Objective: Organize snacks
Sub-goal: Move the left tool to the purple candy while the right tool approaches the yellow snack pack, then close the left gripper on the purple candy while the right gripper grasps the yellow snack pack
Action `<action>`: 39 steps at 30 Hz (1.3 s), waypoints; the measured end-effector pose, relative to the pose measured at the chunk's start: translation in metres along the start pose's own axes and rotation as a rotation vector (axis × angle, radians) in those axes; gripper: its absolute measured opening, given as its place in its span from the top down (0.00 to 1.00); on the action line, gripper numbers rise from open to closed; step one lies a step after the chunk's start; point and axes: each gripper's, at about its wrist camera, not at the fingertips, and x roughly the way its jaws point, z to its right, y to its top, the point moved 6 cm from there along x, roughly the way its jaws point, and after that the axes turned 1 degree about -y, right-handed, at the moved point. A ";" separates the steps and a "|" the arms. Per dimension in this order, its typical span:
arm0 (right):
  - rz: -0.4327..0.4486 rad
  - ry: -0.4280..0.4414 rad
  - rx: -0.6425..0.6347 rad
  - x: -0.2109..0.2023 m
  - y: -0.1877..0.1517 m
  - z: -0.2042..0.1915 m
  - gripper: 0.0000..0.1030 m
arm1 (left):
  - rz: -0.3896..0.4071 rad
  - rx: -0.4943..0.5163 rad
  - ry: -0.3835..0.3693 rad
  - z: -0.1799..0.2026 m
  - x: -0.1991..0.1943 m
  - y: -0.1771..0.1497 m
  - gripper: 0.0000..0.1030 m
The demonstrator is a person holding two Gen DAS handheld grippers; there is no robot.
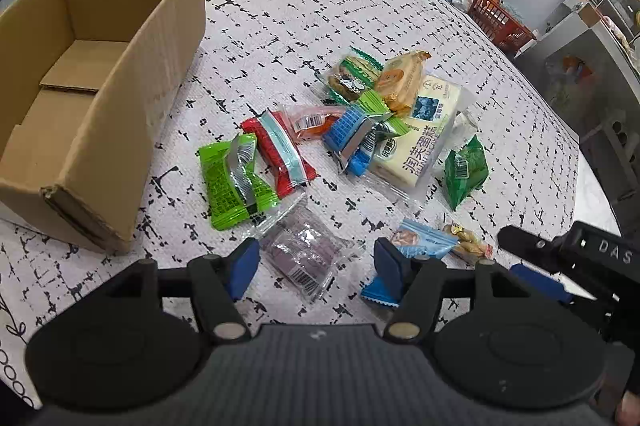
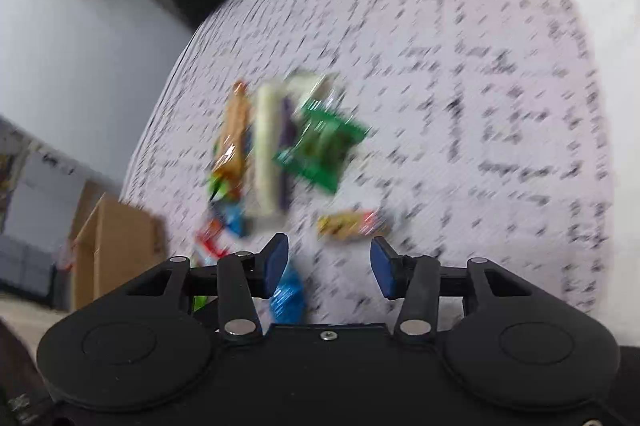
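Left gripper (image 1: 312, 262): we hold it spread over the purple pack (image 1: 305, 253); crinkly film may slip.
Right gripper (image 2: 329, 262): spread, empty; the blur risks misjudging the pile.
Box (image 1: 132, 97): far left, empty.

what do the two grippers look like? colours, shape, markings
Both match: black plastic bodies with two round housings, black linkage arms on silver pivot pins, and blue pads on the fingers. The left gripper has a ribbed dark grey top. The right gripper has a smooth black top with one screw; seen from the left wrist it bears white letters "DAS". No cables or sleeves visible.
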 end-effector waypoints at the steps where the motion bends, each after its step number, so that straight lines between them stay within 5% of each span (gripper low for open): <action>1: -0.014 0.012 0.013 0.003 0.000 0.000 0.55 | -0.005 -0.002 -0.002 0.000 0.002 0.000 0.39; 7: -0.043 0.029 0.084 0.018 0.007 0.008 0.55 | -0.054 -0.055 -0.029 -0.003 0.013 -0.006 0.39; 16: 0.030 -0.044 0.055 0.028 0.023 0.012 0.50 | -0.018 -0.092 -0.027 -0.004 0.024 0.007 0.38; 21: 0.056 -0.066 0.015 0.031 0.026 0.010 0.51 | 0.000 -0.062 0.023 -0.001 0.031 0.008 0.38; 24: 0.060 -0.089 -0.022 0.034 0.025 0.007 0.51 | 0.029 0.014 0.126 0.000 0.035 0.008 0.38; 30: 0.053 -0.129 -0.091 0.037 0.023 0.002 0.51 | 0.029 0.025 0.121 0.001 0.037 0.005 0.38; 36: 0.047 -0.175 -0.120 0.042 0.022 -0.001 0.54 | -0.004 0.086 0.104 0.014 0.037 -0.006 0.52; 39: 0.058 -0.221 -0.151 0.044 0.021 -0.007 0.55 | -0.009 0.034 0.083 0.008 0.035 -0.002 0.55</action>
